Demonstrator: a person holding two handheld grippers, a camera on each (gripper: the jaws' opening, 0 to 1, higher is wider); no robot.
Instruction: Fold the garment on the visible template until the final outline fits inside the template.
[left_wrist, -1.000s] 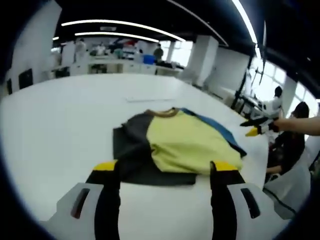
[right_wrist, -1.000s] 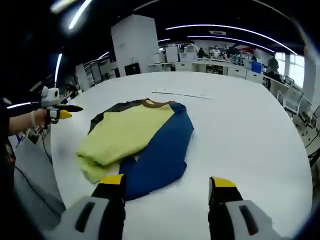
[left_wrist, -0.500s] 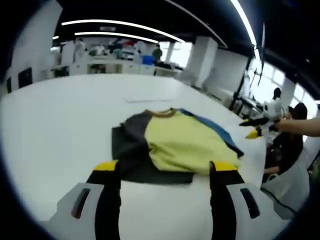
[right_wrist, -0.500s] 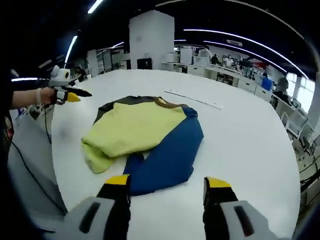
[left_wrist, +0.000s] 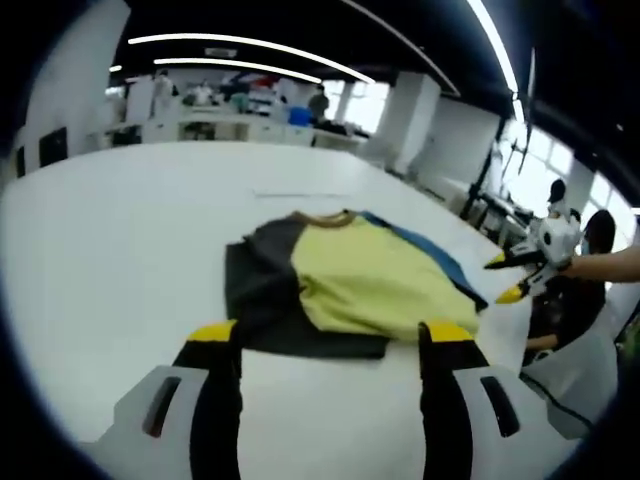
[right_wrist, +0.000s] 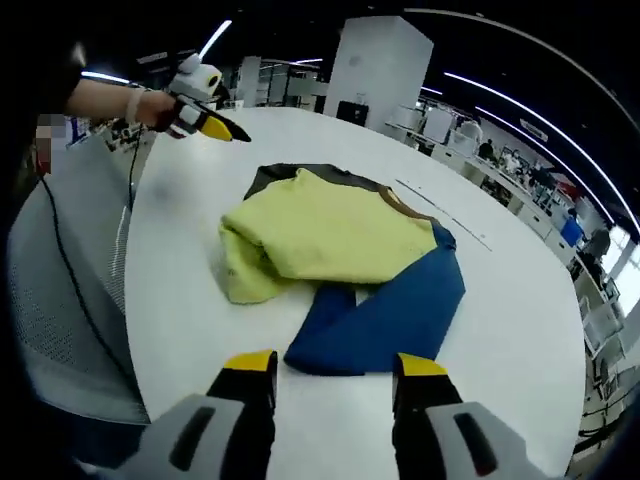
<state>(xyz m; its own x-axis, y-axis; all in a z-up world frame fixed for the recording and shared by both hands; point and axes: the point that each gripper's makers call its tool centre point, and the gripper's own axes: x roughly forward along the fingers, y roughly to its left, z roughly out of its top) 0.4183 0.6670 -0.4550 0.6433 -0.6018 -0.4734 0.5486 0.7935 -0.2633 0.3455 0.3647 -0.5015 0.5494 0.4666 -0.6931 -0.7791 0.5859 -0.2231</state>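
Partly folded yellow, blue and dark garment (left_wrist: 345, 285) lies on white tabletop (left_wrist: 110, 230); left hand-held gripper (left_wrist: 325, 335) and right hand-held gripper (right_wrist: 325, 365) hover wide and empty, poised for another fold.

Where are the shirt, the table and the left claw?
shirt (right_wrist: 330, 235): right gripper view, yellow folded panel.
table (left_wrist: 120, 230): left gripper view, bare white top.
left claw (left_wrist: 330, 335): left gripper view, midway between its yellow tips.
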